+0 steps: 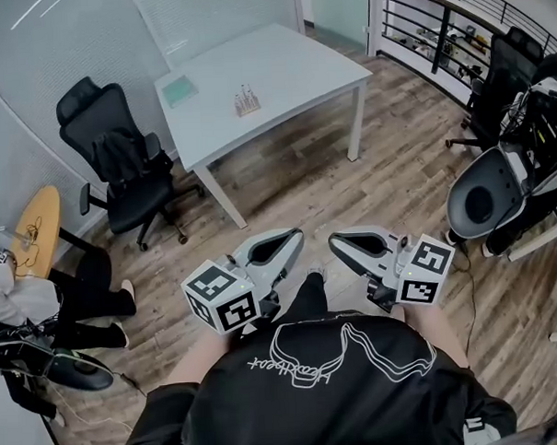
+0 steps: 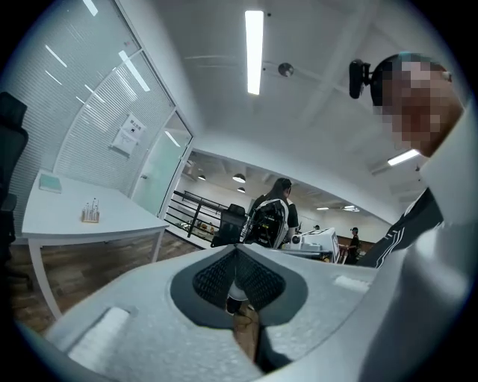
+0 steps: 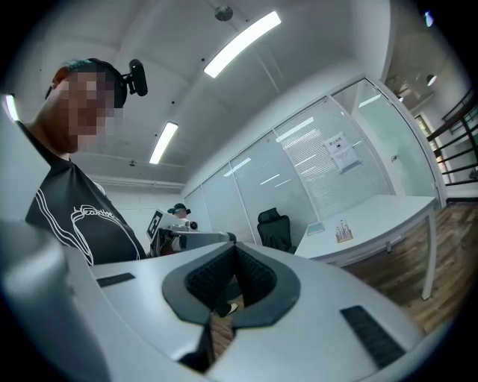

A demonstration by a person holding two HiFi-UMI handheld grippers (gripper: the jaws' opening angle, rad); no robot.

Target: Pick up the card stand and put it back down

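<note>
On white table (image 1: 295, 69), small tan card stand (image 1: 247, 102), left claw (image 1: 295, 236), right claw (image 1: 336, 243), both closed.

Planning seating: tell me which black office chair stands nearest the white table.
The black office chair right beside the table, at its left end in the head view. The other chair stands far off to the right, by the railing.
</note>
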